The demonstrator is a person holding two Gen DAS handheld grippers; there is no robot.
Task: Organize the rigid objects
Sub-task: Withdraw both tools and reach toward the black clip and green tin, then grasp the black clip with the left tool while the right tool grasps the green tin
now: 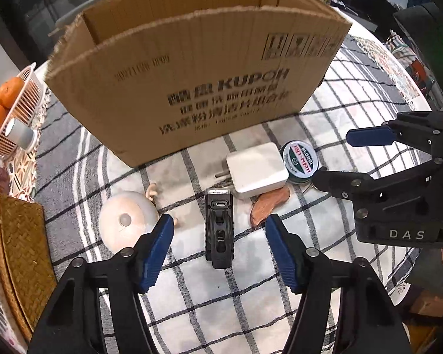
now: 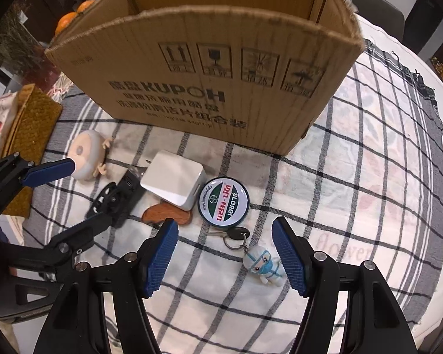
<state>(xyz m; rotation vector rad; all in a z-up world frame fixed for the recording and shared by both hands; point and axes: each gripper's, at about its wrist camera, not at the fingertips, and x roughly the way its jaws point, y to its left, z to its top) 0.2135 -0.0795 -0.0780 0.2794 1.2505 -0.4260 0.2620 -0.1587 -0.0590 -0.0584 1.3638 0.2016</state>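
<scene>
A round table is wearing a plaid cloth [image 2: 325, 194], and an open cardboard box [image 1: 192, 88] is sitting on it at 12 o'clock. In front of the box, a white charger [image 1: 255, 169] is lying at the center with a round tin [image 2: 224, 204] touching it at 3 o'clock and a wooden piece [image 2: 165, 216] poking out from under it. A black gadget [image 1: 218, 230] is lying at 7 o'clock, a doll head [image 1: 127, 219] at 9, a key with a figure keychain [image 2: 262, 264] at 5. Woven mats [image 1: 17, 253] and a fruit basket [image 1: 20, 112] are sitting off at 9.
</scene>
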